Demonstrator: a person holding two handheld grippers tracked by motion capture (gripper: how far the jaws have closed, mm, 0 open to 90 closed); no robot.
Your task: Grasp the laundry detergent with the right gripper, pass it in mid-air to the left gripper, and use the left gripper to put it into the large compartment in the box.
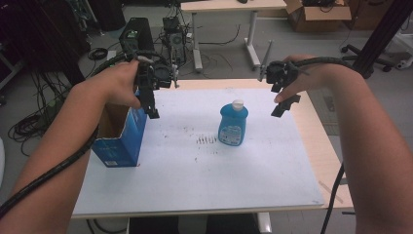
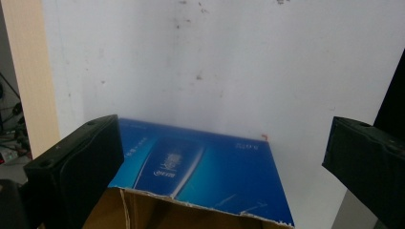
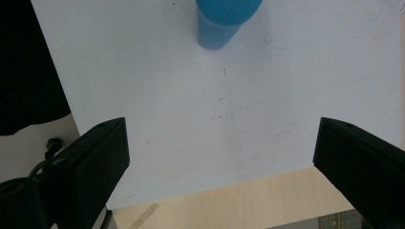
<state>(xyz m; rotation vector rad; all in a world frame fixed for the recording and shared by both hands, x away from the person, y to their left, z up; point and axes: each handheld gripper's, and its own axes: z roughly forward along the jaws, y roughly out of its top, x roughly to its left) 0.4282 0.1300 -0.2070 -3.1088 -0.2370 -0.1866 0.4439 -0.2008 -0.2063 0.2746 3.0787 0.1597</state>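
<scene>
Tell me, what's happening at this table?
A person holds a gripper in each hand above a white board. The left gripper hovers, fingers open, over an open blue box at the board's left edge. The right gripper, also open and empty, hangs to the right of a blue bottle standing upright mid-board. Nothing is gripped yet.

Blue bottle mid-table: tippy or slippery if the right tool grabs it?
The blue bottle stands upright, taller than its base is wide, so a high push probably tips it. Its smooth-looking plastic may be slippery. It appears full, so probably fairly heavy.
</scene>
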